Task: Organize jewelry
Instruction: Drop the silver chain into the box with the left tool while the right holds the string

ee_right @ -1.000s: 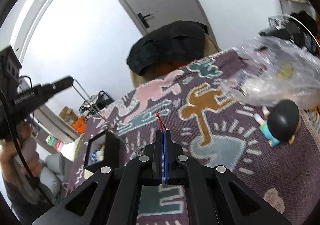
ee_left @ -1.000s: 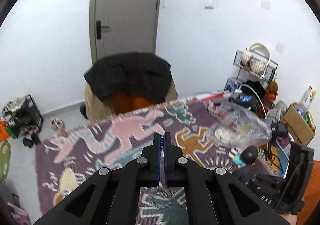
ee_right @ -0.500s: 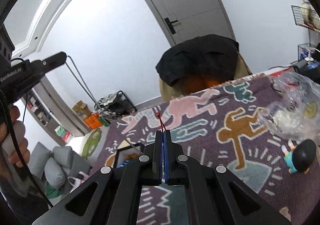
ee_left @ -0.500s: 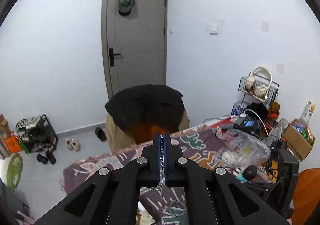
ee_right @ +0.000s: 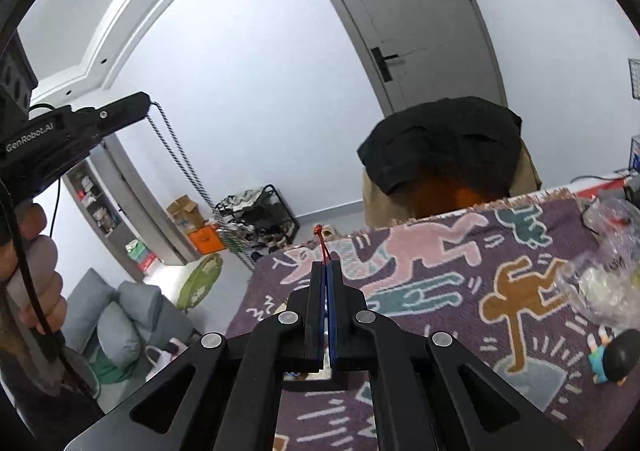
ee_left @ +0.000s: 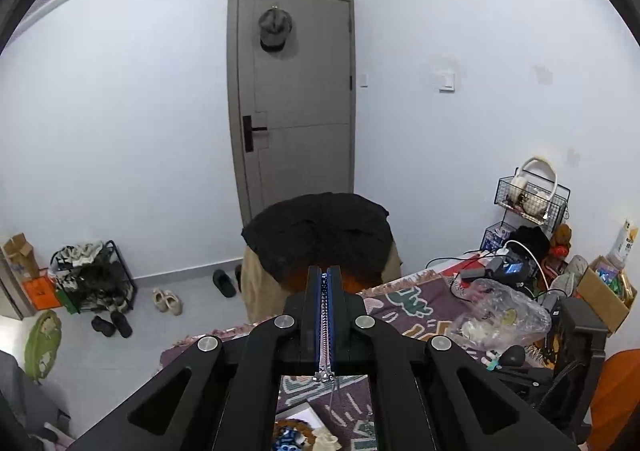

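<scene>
Chain (ee_right: 178,155) hangs at nine o'clock in the right view, pinched in the closed left gripper (ee_left: 324,271) held high above the patterned cloth (ee_right: 440,279). Right gripper (ee_right: 326,265), at centre, is clamped on a red cord (ee_right: 321,241) (its knotted end pokes out at twelve o'clock).

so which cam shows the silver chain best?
Right wrist: the silver chain hangs in full from the left gripper. The left wrist view shows only the part pinched between its closed fingers and a short tail below.
</scene>
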`<state>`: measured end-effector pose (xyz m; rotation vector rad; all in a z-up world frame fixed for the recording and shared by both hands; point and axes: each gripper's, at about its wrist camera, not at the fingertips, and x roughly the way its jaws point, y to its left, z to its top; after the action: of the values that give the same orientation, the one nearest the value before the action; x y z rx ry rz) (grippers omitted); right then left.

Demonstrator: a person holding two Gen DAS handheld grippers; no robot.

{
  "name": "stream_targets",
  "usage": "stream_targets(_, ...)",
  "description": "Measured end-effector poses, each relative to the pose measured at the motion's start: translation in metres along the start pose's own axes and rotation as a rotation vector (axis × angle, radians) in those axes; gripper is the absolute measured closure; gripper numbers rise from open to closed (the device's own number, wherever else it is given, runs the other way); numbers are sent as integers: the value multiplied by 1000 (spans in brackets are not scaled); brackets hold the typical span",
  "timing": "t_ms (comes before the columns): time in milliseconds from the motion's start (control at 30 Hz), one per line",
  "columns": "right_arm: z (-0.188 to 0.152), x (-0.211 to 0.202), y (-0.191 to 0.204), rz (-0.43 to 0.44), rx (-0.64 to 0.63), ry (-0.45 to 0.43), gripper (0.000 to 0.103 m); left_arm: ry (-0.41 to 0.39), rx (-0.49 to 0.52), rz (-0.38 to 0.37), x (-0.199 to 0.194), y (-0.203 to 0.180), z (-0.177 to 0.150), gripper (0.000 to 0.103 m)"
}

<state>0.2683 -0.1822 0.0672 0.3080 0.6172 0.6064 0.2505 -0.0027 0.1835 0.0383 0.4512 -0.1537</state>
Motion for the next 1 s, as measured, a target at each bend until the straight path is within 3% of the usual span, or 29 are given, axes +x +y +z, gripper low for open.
stream_targets(367,-4,27,23,37,-25,30,101,42,-35,-12,12,26,-23,101)
stream_targets(900,-44,115,31,80,-7,186,101,306,-310,-161,92,85,-147,100)
stream_targets(933,-48,121,32,85,-5,198,101,316,-322,-156,94,88,-151,99)
stream_targets(967,-51,125,33,90,-4,208,101,324,-335,-141,96,91,-156,90)
stream_targets(1000,-54,131,34,97,-5,219,101,326,-344,-128,96,95,-159,65)
